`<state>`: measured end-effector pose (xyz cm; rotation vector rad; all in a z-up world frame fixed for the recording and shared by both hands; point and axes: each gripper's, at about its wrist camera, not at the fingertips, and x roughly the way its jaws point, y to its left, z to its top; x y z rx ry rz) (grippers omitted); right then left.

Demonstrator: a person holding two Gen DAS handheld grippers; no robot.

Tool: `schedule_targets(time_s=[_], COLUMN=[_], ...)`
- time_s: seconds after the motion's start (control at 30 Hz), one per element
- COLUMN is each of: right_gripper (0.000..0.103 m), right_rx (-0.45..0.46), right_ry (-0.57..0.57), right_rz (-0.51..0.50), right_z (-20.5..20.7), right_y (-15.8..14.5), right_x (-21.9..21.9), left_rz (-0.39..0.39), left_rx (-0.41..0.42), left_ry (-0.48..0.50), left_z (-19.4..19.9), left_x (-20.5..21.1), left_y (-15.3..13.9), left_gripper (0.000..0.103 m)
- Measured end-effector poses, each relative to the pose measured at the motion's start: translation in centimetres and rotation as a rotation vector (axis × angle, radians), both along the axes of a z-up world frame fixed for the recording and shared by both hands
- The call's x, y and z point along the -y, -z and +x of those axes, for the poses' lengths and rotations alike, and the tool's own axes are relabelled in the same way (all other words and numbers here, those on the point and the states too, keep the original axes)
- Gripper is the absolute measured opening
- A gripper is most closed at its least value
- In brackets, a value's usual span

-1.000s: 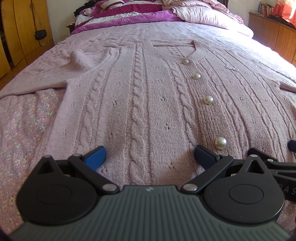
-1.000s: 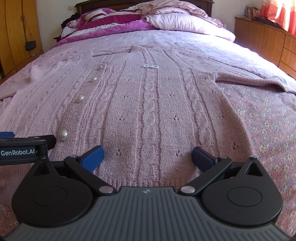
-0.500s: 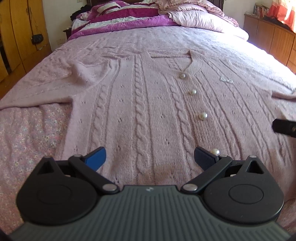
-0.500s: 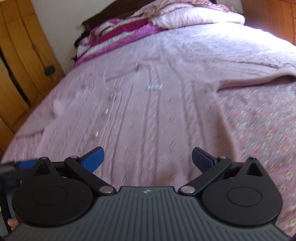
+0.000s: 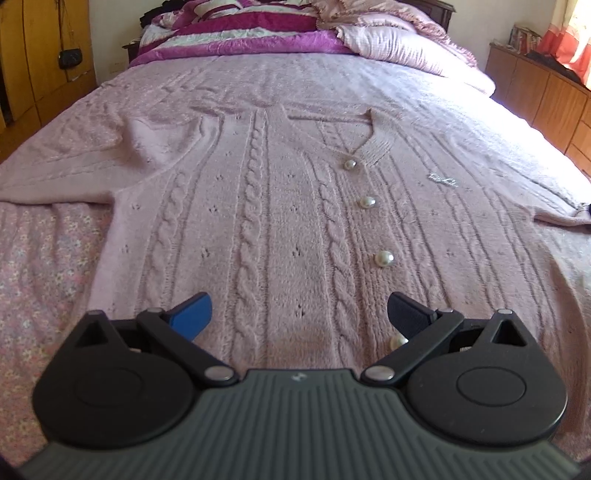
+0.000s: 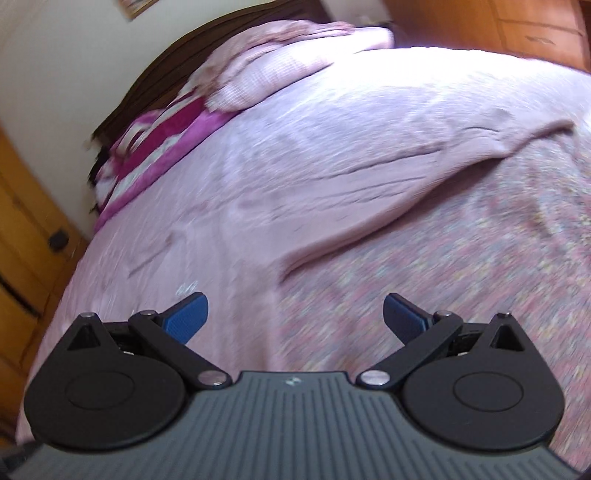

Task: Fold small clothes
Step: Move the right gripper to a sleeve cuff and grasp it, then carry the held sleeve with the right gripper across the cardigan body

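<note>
Pink cable-knit cardigan (image 5: pixel 258 221): spread flat, front up, on the bed (image 5: pixel 40 280), collar toward the pillows (image 5: pixel 402 48), sleeves out to both sides. Left gripper (image 5: pixel 299 314): wide open, empty, over the hem, a pearl button (image 5: pixel 384 258) just ahead. Right gripper (image 6: pixel 295 317): wide open, empty, tilted, blurred view, above the floral bedspread beside the cardigan's sleeve (image 6: pixel 406 177).

A big bed (image 5: pixel 44 266) has a pink flowery sheet. At its far end lie a purple striped blanket (image 5: pixel 240 33) and a pink pillow (image 5: pixel 399 48). A wooden cupboard (image 5: pixel 535 92) stands on one side, wooden doors (image 5: pixel 40 55) on the other
</note>
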<state>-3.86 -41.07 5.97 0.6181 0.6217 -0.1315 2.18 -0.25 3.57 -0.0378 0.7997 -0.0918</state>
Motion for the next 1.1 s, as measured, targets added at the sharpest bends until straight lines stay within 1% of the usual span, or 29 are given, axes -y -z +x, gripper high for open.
schedule_targets(time_s=[0.1,0.17,0.3,0.4,0.57,0.73,0.83,0.87,0.93,0.97,1.0,1.03,1.07,1.1], right_gripper=[0.103,0.103,0.103,0.103,0.103,0.103,0.103,0.099,0.087,0.075,0.060,0.050,0.031,0.021], right_rx=[0.003,0.002,-0.005,-0.010,0.039,0.085,0.116,0.115,0.117,0.116,0.108,0.092,0.077,0.069], right_ry=[0.071,0.113,0.183,0.245,0.294,0.323,0.375,0.396,0.433,0.444,0.454,0.469,0.478,0.479], right_rz=[0.018,0.019,0.035,0.024,0.053,0.071,0.066,0.063,0.063,0.071,0.080,0.085,0.091,0.102], right_z=[1.3,2.1,3.5,4.5,6.1,8.2,9.1,9.5,9.8,9.9,10.0,10.0,10.0,9.9], right_y=[0.7,1.3,2.7,3.7,5.1,6.2,6.5,6.6,6.7,7.0,7.2,7.5,7.7,8.0], right_x=[3.6,5.7,9.6,12.1,15.7,18.3,19.5,19.8,20.4,20.6,20.9,21.2,21.5,21.8], left_rz=[-0.007,-0.013,0.014,0.044,0.107,0.105,0.118,0.121,0.121,0.123,0.125,0.127,0.128,0.128], left_rx=[-0.033,-0.038,-0.051,-0.047,-0.008,-0.011,-0.003,-0.001,0.002,0.003,0.005,0.005,0.006,0.007], left_ry=[-0.024,-0.040,-0.056,-0.064,-0.076,-0.076,-0.066,-0.066,-0.068,-0.069,-0.070,-0.071,-0.071,-0.071], left_z=[1.0,1.2,1.5,1.6,1.2,1.5,1.4,1.4,1.3,1.3,1.3,1.3,1.3,1.2], left_x=[0.1,0.1,0.3,0.7,1.8,1.7,1.9,1.9,2.0,2.0,2.1,2.1,2.2,2.2], left_y=[0.7,1.0,1.6,2.2,3.0,3.1,3.2,3.3,3.3,3.4,3.4,3.4,3.4,3.4], left_gripper=[0.103,0.103,0.103,0.103,0.103,0.103,0.103,0.103,0.103,0.103,0.103,0.103,0.103,0.103])
